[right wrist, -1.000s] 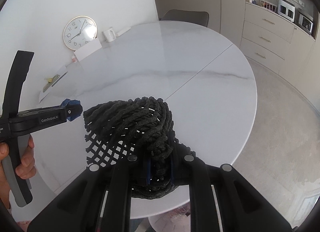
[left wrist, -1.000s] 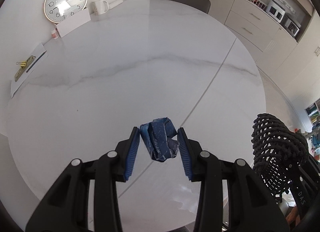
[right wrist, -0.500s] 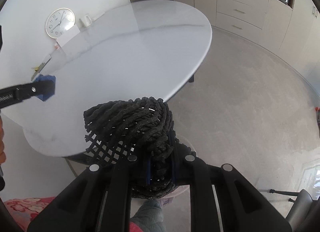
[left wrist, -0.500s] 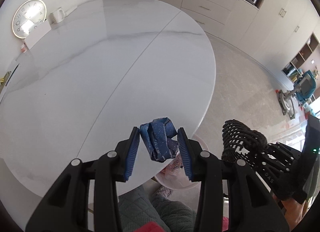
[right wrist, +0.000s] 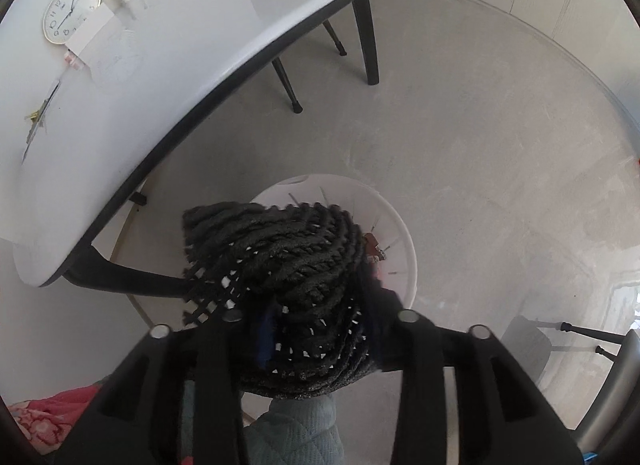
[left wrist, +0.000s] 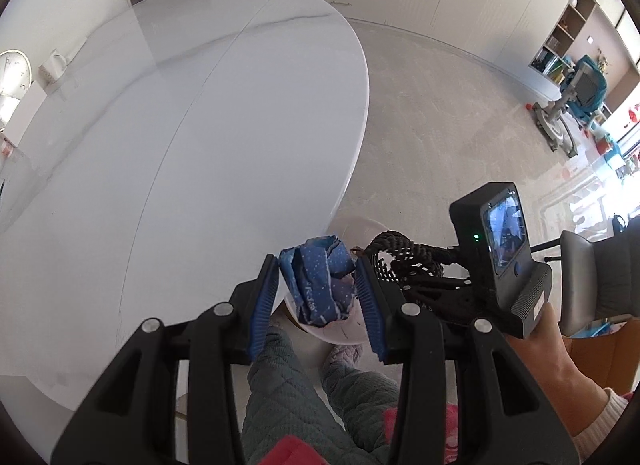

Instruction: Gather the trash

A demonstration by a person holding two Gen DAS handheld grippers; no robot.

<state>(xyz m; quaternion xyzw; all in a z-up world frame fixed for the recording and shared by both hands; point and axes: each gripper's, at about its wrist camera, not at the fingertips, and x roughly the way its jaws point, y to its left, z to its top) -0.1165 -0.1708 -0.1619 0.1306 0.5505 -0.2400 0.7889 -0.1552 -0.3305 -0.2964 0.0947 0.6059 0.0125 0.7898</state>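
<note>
Jaws first: our left gripper (left wrist: 318, 291) is clamped on one crumpled blue wrapper (left wrist: 320, 281), while our right gripper (right wrist: 316, 339) has just been opening, its jaws now parted with the black woven net (right wrist: 280, 265) between them; whether the pads are touching the net we cannot tell, as blur hides them. Landmark is the white bin (right wrist: 394, 233) on the floor, beside the marble table (right wrist: 160, 65). The net hangs right above the bin's mouth, slightly toward the table side. The wrapper, in the left wrist view, sits over the bin's near rim (left wrist: 352, 225), just beside the net. We judge the drop is on: let the net fall clear before freeing the wrapper, and bring the wrapper further over the middle of the bin so it doesn't catch the rim. Count: one bin, one net, one wrapper, two grippers, and some small brownish scrap (right wrist: 372, 245) already inside.
</note>
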